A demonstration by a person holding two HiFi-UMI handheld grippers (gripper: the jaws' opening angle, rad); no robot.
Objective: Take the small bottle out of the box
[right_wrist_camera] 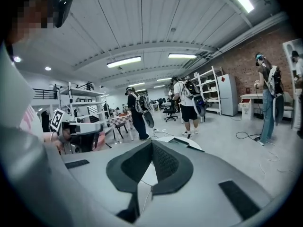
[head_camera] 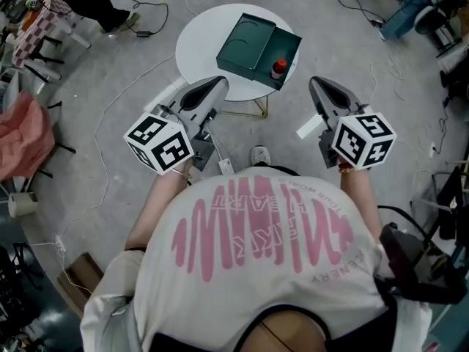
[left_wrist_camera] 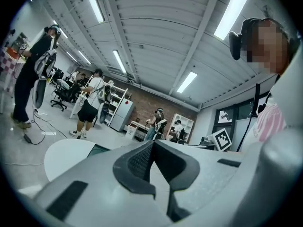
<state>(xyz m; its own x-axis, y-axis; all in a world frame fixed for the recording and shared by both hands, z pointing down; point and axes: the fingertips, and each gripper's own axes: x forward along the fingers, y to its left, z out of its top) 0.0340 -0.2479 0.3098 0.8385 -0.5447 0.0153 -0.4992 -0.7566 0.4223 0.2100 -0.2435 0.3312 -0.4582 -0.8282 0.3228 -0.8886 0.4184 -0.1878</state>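
Item: small red-capped bottle [head_camera: 278, 69], upright in the near corner of the open dark green cardboard box [head_camera: 253, 44] on the round white table [head_camera: 198, 35]. Your left gripper [head_camera: 218, 83] and right gripper [head_camera: 316, 84]: both clenched, empty, short of the box. Step: approach, not begun. Next, likely: part the right jaws and reach over the box wall.

The box [head_camera: 248, 48] is lying on the table [head_camera: 199, 39], toward its right edge, with its two halves sitting side by side. The small bottle [head_camera: 279, 69] is standing in the right half, at that half's near corner. The left gripper [head_camera: 219, 83] is pointing in at the table's near left edge. The right gripper [head_camera: 316, 84] is staying off the table, right of its near edge.
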